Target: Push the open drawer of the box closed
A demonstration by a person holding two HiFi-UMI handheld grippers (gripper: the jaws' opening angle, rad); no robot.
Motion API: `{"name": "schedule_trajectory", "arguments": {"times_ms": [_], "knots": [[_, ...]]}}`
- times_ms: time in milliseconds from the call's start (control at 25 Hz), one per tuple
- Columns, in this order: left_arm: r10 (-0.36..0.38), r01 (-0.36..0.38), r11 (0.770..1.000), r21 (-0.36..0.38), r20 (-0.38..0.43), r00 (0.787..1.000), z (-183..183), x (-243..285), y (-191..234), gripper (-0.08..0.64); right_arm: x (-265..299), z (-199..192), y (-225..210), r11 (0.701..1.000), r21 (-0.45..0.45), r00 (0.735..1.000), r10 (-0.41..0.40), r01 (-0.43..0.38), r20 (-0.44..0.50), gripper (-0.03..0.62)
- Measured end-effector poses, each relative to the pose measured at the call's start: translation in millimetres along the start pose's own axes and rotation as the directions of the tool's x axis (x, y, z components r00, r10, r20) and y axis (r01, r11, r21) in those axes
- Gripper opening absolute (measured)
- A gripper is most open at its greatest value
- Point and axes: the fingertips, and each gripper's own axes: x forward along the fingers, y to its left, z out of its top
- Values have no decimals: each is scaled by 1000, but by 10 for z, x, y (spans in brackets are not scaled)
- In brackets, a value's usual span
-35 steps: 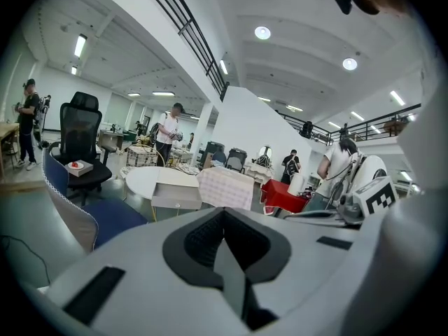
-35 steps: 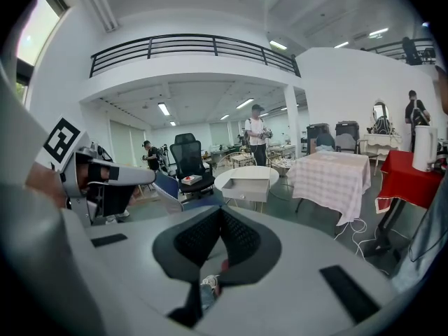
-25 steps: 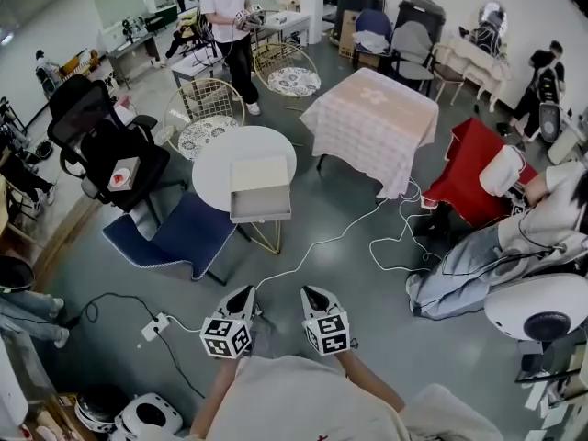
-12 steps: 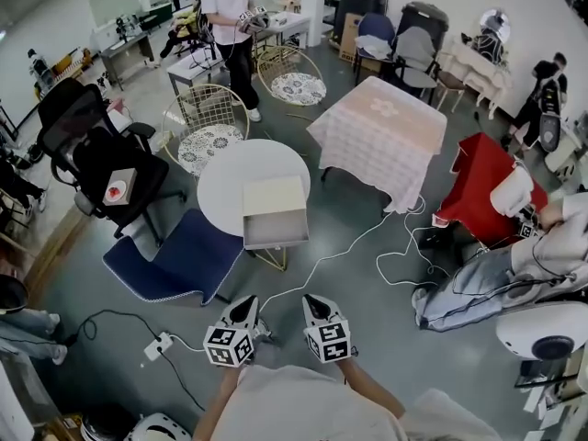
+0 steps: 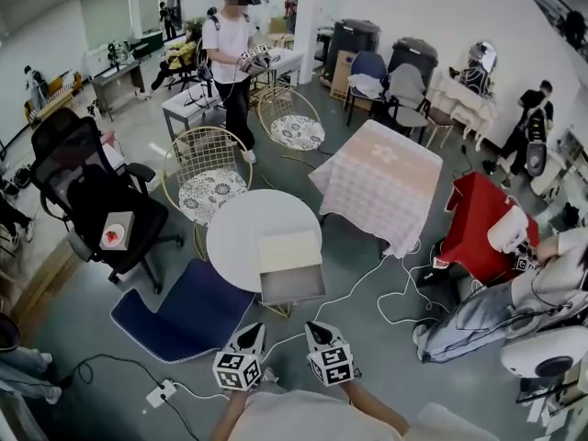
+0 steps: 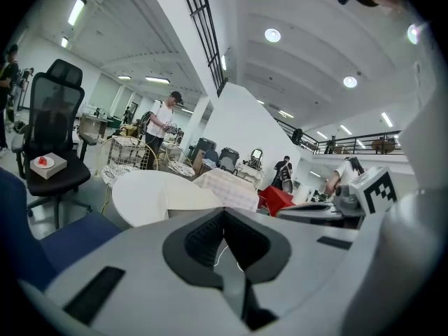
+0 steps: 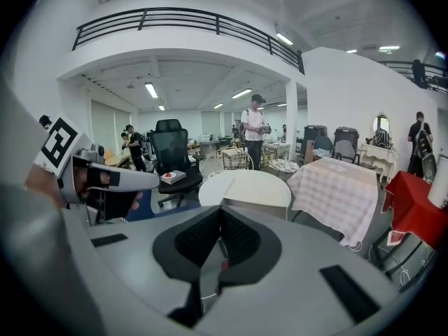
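The closed, empty left tool (image 5: 250, 332) and right tool (image 5: 317, 330) face the open drawer (image 5: 292, 285) at the tabletop's (image 5: 239, 232) near edge, with a white cable (image 5: 340, 297) on the floor between.

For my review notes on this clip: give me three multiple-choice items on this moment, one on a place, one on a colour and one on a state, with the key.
1. Where does the box stand?
A) on the round white table
B) on a chair seat
C) on the floor

2. What colour is the checked cloth to the right of that table?
A) green
B) pale pink
C) black

3. How is the box's drawer?
A) shut flush
B) lifted out and set aside
C) pulled out toward the person

Key: 1 A, the head view shows the box at the table's near edge. 2 B, the cloth shows pale pink checks. 3 C, the drawer's open tray shows in front of the box.
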Motion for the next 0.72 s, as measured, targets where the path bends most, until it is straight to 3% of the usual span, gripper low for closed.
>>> {"name": "schedule_trajectory", "arguments": {"times_ms": [360, 720], "knots": [[-39, 39, 999, 9, 4, 999, 310, 116, 432, 12, 429, 364, 154, 1000, -11, 1000, -29, 29, 3, 15], [-46, 46, 999, 12, -21, 999, 298, 229, 499, 12, 504, 356, 85, 999, 4, 999, -46, 46, 0, 15]]}}
